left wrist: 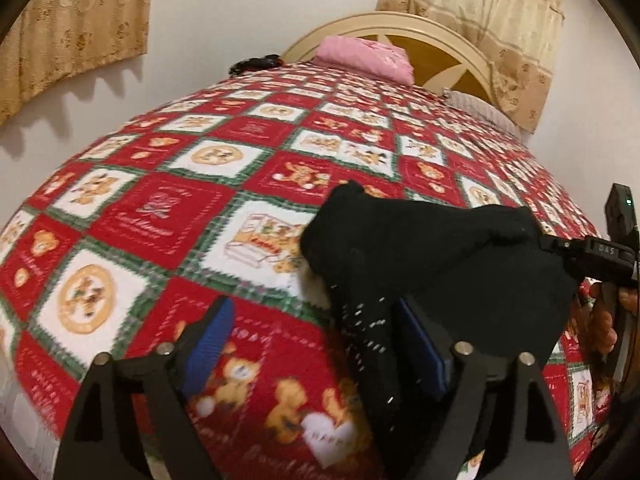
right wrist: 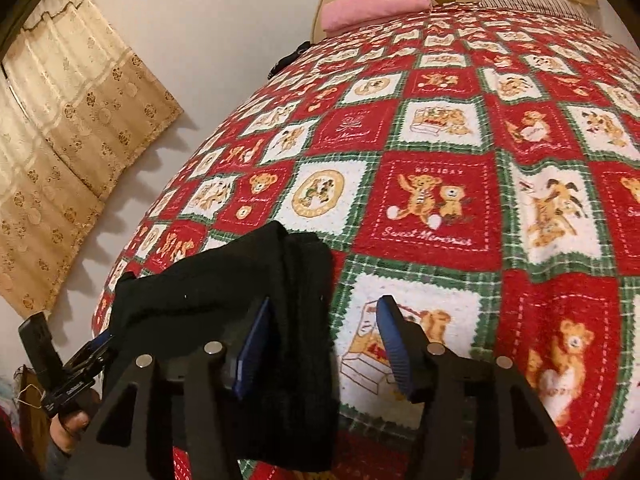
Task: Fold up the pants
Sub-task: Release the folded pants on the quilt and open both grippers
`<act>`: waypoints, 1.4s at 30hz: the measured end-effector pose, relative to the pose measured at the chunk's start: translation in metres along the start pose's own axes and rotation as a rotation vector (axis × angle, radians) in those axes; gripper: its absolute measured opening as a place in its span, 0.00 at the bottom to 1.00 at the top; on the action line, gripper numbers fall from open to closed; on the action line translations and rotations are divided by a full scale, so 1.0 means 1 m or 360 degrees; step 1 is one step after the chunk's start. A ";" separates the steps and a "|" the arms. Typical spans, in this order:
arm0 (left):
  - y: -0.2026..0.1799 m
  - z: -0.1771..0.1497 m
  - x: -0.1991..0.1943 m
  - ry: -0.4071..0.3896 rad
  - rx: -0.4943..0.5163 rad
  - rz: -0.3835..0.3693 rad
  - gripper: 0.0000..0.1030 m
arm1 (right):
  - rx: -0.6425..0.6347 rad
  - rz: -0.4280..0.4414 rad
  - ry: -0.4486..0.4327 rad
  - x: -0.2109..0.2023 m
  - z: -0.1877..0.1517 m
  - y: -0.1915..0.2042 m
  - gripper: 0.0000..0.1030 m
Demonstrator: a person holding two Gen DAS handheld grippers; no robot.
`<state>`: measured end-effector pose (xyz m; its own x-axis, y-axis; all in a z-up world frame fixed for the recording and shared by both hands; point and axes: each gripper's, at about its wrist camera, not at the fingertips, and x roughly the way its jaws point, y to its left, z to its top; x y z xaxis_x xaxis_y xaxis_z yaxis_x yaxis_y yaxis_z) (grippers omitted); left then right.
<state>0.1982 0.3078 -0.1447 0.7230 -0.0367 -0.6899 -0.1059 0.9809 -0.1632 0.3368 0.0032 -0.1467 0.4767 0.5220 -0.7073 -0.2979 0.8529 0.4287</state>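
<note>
Pants [left wrist: 420,256], black: draped over inner fingers of left gripper [left wrist: 320,340] and right gripper [right wrist: 320,344], both spread, neither pinching; above bed [right wrist: 440,208]; step, laying out; next, lower flat.

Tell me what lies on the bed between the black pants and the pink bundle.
Between the black pants and the pink bundle lies only bare bedspread; both wrist views show it.
</note>
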 end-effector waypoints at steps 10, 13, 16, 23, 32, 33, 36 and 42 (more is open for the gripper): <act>-0.008 -0.003 -0.028 -0.0067 0.0044 0.0086 0.85 | 0.0103 -0.0165 -0.0085 -0.028 0.000 -0.015 0.59; -0.013 -0.005 -0.037 -0.0082 0.0043 0.0085 0.85 | 0.0051 -0.0199 -0.0077 -0.036 -0.007 -0.007 0.59; -0.021 -0.007 -0.052 -0.0118 0.0059 0.0083 0.85 | -0.0009 -0.0207 -0.0082 -0.051 -0.017 0.006 0.59; -0.043 -0.011 -0.102 -0.0261 0.0087 0.0022 0.86 | -0.0244 -0.0257 -0.0306 -0.135 -0.062 0.057 0.59; -0.078 -0.017 -0.166 -0.0445 0.0163 -0.0086 0.94 | -0.0277 -0.0235 -0.0541 -0.239 -0.114 0.086 0.63; -0.080 -0.019 -0.171 -0.0455 0.0171 -0.0090 0.94 | -0.0278 -0.0230 -0.0552 -0.245 -0.116 0.088 0.63; -0.084 -0.022 -0.181 -0.0471 0.0182 -0.0099 0.94 | -0.0279 -0.0214 -0.0595 -0.260 -0.122 0.094 0.64; -0.091 -0.027 -0.196 -0.0501 0.0200 -0.0083 0.94 | -0.0358 -0.0168 -0.0683 -0.281 -0.132 0.115 0.64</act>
<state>0.0471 0.2201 -0.0137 0.9026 -0.0455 -0.4280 0.0071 0.9958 -0.0908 0.0595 -0.0461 0.0276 0.7972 0.4289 -0.4249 -0.3783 0.9033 0.2021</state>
